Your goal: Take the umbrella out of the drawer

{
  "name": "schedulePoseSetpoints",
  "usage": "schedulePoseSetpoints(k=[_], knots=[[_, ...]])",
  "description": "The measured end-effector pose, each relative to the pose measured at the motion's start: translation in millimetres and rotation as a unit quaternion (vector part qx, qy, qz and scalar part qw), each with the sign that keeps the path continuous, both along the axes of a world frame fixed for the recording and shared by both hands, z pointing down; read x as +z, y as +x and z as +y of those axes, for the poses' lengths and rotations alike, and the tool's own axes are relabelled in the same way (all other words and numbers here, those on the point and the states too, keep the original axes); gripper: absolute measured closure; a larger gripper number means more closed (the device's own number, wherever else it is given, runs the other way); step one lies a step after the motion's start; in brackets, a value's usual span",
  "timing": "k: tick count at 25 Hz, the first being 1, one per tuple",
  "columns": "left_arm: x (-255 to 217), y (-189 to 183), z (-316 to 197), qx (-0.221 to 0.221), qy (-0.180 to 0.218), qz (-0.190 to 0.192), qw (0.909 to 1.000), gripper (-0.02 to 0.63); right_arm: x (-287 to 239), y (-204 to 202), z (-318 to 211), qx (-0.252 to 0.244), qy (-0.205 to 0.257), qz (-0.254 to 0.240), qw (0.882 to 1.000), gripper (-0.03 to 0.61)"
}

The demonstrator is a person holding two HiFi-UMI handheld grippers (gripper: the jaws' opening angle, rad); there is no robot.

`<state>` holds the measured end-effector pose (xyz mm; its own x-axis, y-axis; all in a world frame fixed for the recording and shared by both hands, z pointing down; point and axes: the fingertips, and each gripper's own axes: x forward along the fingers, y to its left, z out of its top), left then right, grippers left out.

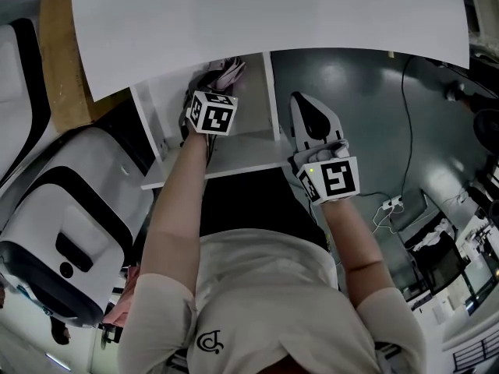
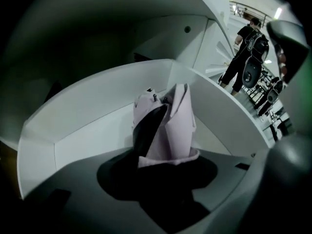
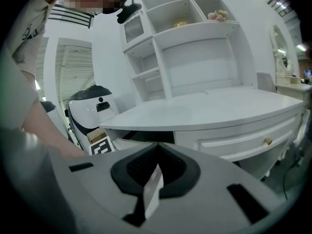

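A folded pale pink umbrella [image 1: 228, 72] lies at the back of the open white drawer [image 1: 234, 166] under the desk top. My left gripper [image 1: 207, 92] reaches down into the drawer, its marker cube hiding the jaws in the head view. In the left gripper view the umbrella [image 2: 178, 126] stands up out of the jaw gap with a black finger [image 2: 146, 130] pressed on its left side, inside the drawer's walls [image 2: 97, 91]. My right gripper [image 1: 300, 98] hangs outside the drawer's right side, jaws together, holding nothing. Its tips [image 3: 156, 147] meet in the right gripper view.
The white desk top [image 1: 273, 14] overhangs the drawer's back. A white and black machine [image 1: 70, 232] stands at the left beside a wooden board [image 1: 58, 53]. Cables and a power strip [image 1: 387, 205] lie on the dark floor at the right. A shelf unit [image 3: 185, 43] rises behind the desk.
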<state>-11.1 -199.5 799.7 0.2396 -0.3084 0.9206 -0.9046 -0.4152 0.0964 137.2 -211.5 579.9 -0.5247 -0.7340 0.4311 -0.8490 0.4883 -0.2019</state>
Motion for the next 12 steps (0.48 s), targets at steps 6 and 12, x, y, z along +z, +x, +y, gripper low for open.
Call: schedulePoseSetpoints(k=[6, 12], knots=[[-10, -7, 2, -0.009, -0.03, 0.028, 0.9991, 0.399, -14, -10, 3, -0.013, 0.007, 0.003, 1.0, 0.572], [-45, -10, 13, 0.013, -0.004, 0.044, 0.9989, 0.4, -31, -30, 19, -0.027, 0.01, 0.001, 1.0, 0.572]])
